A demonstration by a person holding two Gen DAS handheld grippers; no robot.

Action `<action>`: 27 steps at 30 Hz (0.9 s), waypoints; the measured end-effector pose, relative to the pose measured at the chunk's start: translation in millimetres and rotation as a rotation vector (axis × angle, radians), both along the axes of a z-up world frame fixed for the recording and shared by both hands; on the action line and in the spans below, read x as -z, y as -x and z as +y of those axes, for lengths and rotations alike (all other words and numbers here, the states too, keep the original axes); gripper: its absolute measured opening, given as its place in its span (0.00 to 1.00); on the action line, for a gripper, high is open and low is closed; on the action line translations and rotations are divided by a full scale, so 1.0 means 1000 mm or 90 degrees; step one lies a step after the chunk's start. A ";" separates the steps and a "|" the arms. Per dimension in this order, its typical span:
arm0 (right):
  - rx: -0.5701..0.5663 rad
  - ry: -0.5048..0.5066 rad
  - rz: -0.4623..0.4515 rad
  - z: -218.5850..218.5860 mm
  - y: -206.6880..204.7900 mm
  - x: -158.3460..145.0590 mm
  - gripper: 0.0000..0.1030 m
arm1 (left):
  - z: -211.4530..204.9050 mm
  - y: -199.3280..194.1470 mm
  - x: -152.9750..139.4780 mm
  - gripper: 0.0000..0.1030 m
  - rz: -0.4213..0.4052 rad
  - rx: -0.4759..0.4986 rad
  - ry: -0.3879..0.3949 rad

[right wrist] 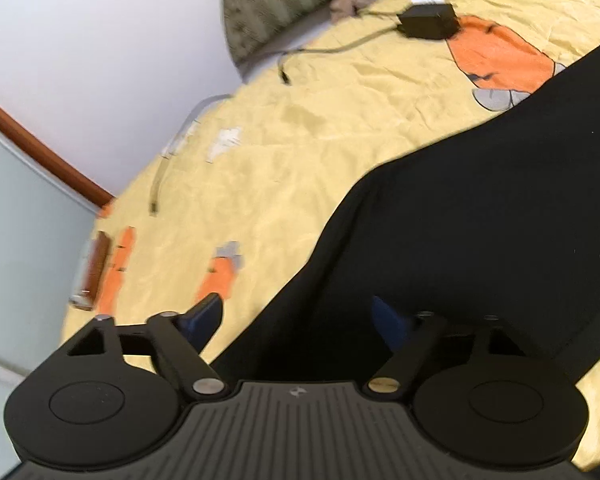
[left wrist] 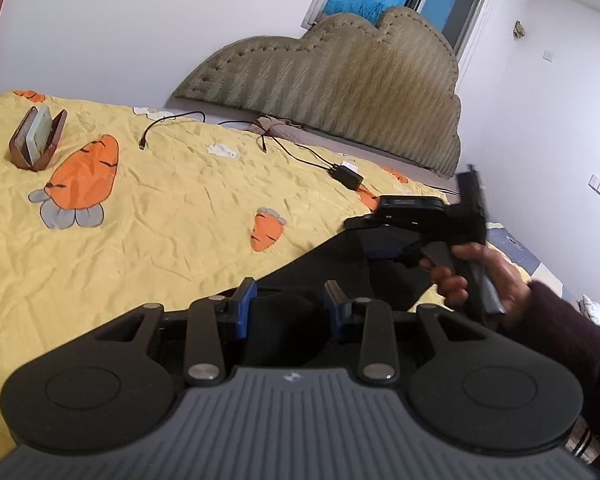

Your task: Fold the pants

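Note:
The black pants [right wrist: 480, 208] lie on a yellow carrot-print bedspread [left wrist: 160, 208]. In the left wrist view the left gripper [left wrist: 292, 304] is open, its blue fingertips either side of a bunched edge of the black pants [left wrist: 288, 316]. The right gripper [left wrist: 384, 252] shows at the right in that view, held by a hand just above the pants' far edge. In the right wrist view the right gripper [right wrist: 300, 320] is open wide over the pants' edge, one blue fingertip [right wrist: 206, 316] over the bedspread and the other over black cloth.
A brown case [left wrist: 38, 140] stands at the far left of the bed. A black charger block [left wrist: 346, 176] with cables [left wrist: 156, 128] lies near the padded headboard [left wrist: 340, 92]. White walls and a window are behind.

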State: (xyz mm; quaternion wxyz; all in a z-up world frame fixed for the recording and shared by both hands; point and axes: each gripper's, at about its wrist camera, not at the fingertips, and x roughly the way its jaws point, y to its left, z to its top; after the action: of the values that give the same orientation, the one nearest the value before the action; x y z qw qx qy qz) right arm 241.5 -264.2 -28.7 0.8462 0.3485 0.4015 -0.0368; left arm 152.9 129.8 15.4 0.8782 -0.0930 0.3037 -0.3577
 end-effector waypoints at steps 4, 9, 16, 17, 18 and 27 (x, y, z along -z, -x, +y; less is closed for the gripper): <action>0.011 0.017 0.018 -0.004 -0.007 0.007 0.73 | 0.001 0.006 0.004 0.32 0.008 0.007 0.000; 0.022 -0.020 0.001 -0.011 -0.008 0.013 0.07 | 0.004 0.010 0.006 0.32 0.016 0.008 0.014; 0.054 -0.084 -0.033 -0.021 0.020 0.026 0.06 | 0.008 0.019 0.004 0.32 0.019 0.016 0.020; 0.054 -0.087 -0.047 -0.019 0.030 0.021 0.06 | 0.011 0.022 0.004 0.32 0.018 0.016 0.023; 0.050 -0.083 -0.058 -0.017 0.037 0.015 0.06 | 0.013 0.025 0.003 0.32 0.015 0.016 0.026; 0.013 -0.052 -0.160 0.003 0.166 -0.041 0.06 | 0.056 0.075 0.002 0.32 0.007 -0.004 0.045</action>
State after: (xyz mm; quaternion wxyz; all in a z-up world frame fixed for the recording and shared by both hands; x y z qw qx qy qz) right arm 75.5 -261.6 12.0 0.8743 0.3889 0.2900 0.0153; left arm 78.0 186.2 13.2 0.8737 -0.1269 0.2954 -0.3651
